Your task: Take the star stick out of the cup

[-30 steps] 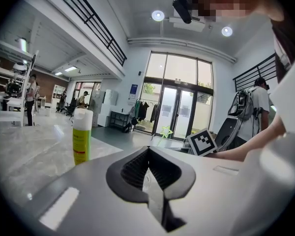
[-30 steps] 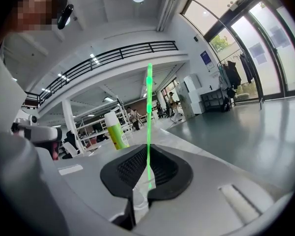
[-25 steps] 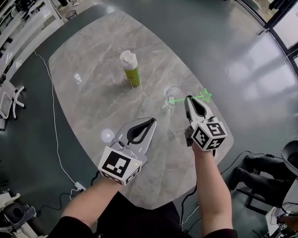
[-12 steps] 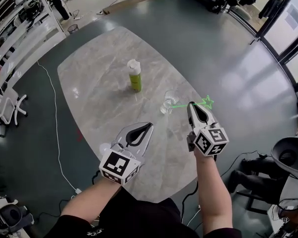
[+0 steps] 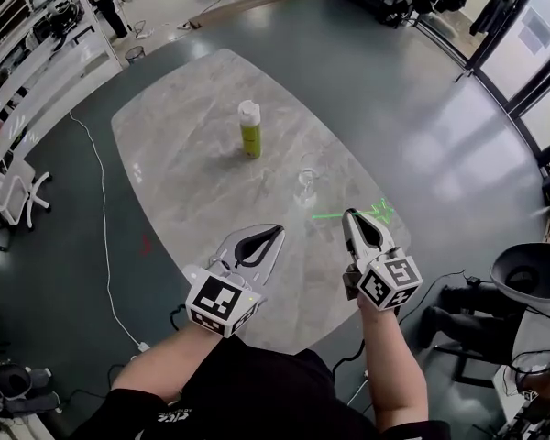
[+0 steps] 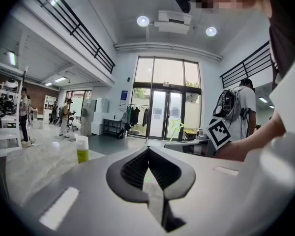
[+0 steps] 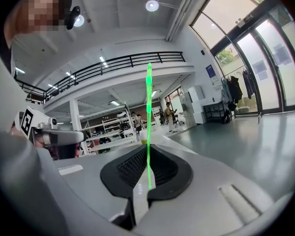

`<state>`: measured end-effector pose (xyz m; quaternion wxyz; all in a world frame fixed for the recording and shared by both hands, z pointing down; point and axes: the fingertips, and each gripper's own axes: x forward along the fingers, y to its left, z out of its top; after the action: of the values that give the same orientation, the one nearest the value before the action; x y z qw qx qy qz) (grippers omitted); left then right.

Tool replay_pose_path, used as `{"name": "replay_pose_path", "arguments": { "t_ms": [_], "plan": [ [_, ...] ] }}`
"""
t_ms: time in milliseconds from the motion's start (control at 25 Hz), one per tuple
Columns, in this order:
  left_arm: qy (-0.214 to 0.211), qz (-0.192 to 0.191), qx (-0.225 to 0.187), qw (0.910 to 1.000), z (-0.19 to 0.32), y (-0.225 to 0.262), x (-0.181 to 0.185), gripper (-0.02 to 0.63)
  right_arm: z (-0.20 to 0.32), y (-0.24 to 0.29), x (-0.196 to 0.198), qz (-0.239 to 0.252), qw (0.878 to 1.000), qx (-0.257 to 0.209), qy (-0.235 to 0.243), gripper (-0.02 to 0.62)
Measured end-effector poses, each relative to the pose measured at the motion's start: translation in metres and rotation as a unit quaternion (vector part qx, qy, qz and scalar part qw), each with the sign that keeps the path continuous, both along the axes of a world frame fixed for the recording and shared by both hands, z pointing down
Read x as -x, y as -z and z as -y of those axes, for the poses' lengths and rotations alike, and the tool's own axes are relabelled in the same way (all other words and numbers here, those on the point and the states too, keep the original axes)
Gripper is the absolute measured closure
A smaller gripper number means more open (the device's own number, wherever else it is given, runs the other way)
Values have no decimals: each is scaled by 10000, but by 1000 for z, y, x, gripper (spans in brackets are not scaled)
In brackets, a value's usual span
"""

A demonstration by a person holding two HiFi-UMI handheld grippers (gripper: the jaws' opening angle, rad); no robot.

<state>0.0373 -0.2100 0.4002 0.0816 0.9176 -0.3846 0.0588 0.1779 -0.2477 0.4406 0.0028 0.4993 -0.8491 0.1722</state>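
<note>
My rounded grey marble desk [image 5: 192, 191] carries an upright green bottle [image 5: 249, 128] with a white cap and, nearer me to its right, an upright clear cup [image 5: 306, 187].

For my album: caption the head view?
Right tool holds the star stick clear of the cup; left tool shut, empty.
</note>
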Motion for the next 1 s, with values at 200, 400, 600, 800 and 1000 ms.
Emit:
{"name": "replay_pose_path", "arguments": {
  "t_ms": [200, 400, 600, 800, 1000],
  "plan": [
    [174, -136, 171, 9996, -11, -9, 10, 604, -40, -10, 10, 78, 9997, 201, 152, 565],
    [169, -166, 304, 9993, -26, -25, 15, 604, -70, -30, 14, 281, 9977, 586, 191, 565],
    [203, -231, 488, 9983, -38, -36, 21, 604, -92, -61, 16, 453, 9926, 1110, 172, 565],
    [145, -181, 439, 9988, -41, -45, 23, 604, -93, -96, 22, 416, 9873, 1525, 184, 565],
    [-53, 11, 370, 9993, -41, -59, 13, 604, -90, -134, 27, 182, 9798, 1979, 218, 565]
  ]
}}
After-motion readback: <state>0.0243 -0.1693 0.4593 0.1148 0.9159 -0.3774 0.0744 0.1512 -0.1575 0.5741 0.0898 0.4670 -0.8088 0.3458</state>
